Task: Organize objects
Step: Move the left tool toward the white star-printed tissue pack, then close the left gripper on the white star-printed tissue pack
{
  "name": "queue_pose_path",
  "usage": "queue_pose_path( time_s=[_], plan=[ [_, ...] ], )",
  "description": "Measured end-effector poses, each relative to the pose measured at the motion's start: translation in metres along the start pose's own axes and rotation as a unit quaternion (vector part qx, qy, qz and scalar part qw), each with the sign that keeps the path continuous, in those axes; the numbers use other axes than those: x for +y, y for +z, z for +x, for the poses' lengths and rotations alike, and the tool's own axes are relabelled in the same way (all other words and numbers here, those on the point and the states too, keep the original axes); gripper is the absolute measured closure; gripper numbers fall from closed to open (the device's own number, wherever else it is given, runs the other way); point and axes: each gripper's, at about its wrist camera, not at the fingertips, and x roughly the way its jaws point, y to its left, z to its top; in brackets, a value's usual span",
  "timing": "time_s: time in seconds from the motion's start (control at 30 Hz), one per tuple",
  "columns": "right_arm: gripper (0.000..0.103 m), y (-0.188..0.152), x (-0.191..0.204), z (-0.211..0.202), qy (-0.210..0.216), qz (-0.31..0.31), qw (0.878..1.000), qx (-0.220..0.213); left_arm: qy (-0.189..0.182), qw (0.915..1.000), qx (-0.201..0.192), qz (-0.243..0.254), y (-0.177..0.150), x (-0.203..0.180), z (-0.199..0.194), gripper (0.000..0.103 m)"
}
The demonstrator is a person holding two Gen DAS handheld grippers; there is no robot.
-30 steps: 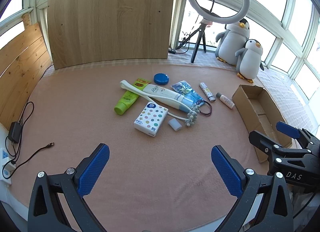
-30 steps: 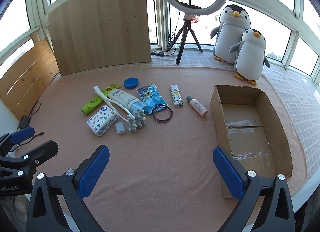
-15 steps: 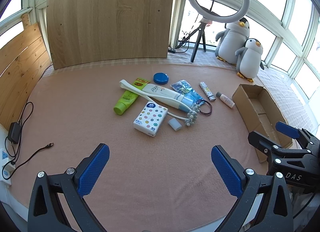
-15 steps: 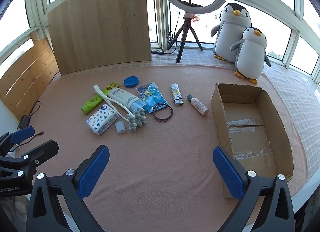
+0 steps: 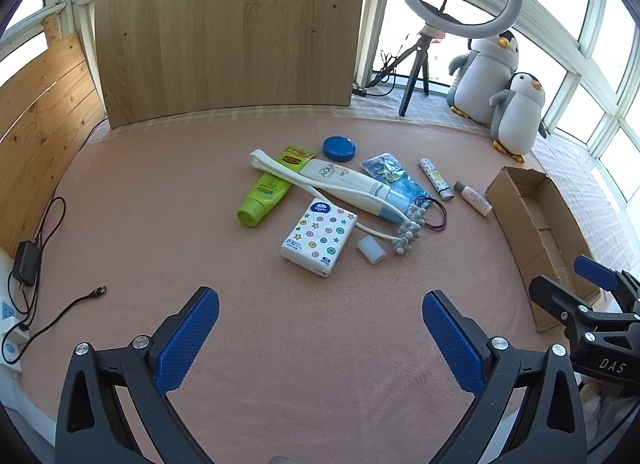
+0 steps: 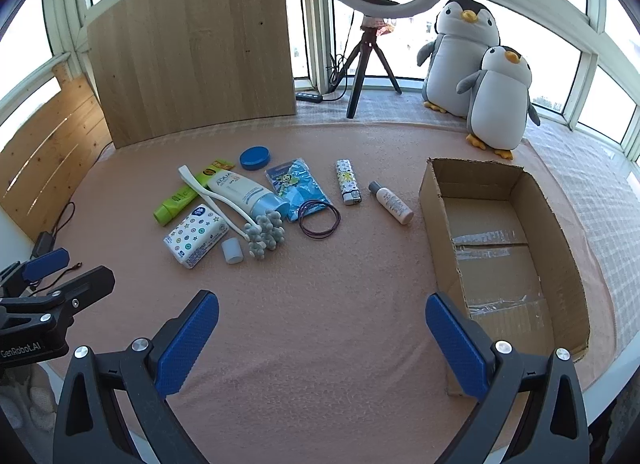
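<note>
Small items lie in a cluster on the pink mat: a tissue pack [image 5: 319,237] [image 6: 195,235], a green tube [image 5: 265,198], a white AQUA tube [image 5: 352,189] [image 6: 244,193], a white massage stick [image 5: 407,232], a blue lid [image 5: 339,148], a blue packet [image 6: 298,185], hair bands [image 6: 319,219], a lighter [image 6: 347,187], a small bottle [image 6: 390,202] and a small white cap [image 6: 232,250]. An open cardboard box [image 6: 558,223] [image 5: 524,219] stands to the right, with nothing in it. My left gripper [image 5: 320,330] and right gripper [image 6: 322,334] are open and empty, near the mat's front edge, short of the cluster.
Two plush penguins [image 6: 480,71] and a ring light on a tripod [image 6: 372,43] stand at the back. A wooden board [image 6: 192,47] leans behind the mat. A charger and cable [image 5: 40,276] lie at the left edge.
Both views have shifted only slightly; the grippers stay open and the objects have not moved.
</note>
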Motion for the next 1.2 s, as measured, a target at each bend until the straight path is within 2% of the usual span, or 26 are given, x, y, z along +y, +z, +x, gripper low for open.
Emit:
queue_pose_path(
  time_s=[0.3, 0.43, 0.57, 0.73, 0.9, 1.07, 1.2],
  plan=[
    [0.001, -0.004, -0.011, 0.008, -0.007, 0.013, 1.0, 0.013, 0.004, 0.9998, 0.017, 0.004, 0.02, 0.006, 0.043, 0.002],
    [0.001, -0.006, -0.018, 0.012, -0.007, 0.023, 0.999, 0.022, 0.006, 0.9997, 0.023, 0.001, 0.033, 0.009, 0.064, 0.007],
    [0.001, -0.008, -0.023, 0.014, -0.009, 0.029, 0.999, 0.027, 0.009, 0.9991, 0.041, -0.003, 0.046, 0.009, 0.091, 0.019],
    [0.001, -0.011, -0.025, 0.016, -0.012, 0.028, 0.999, 0.033, -0.007, 0.9984, 0.054, -0.016, 0.062, 0.01, 0.119, 0.022],
    [0.001, -0.014, -0.03, 0.018, -0.019, 0.032, 0.998, 0.042, -0.003, 0.9975, 0.068, -0.017, 0.073, 0.008, 0.147, 0.024],
    [0.001, -0.016, -0.034, 0.018, -0.026, 0.033, 0.998, 0.047, -0.004, 0.996, 0.088, -0.016, 0.073, 0.007, 0.172, 0.031],
    [0.001, -0.018, -0.037, 0.018, -0.03, 0.034, 0.998, 0.051, -0.018, 0.9952, 0.094, -0.023, 0.071, 0.009, 0.181, 0.033]
  ],
)
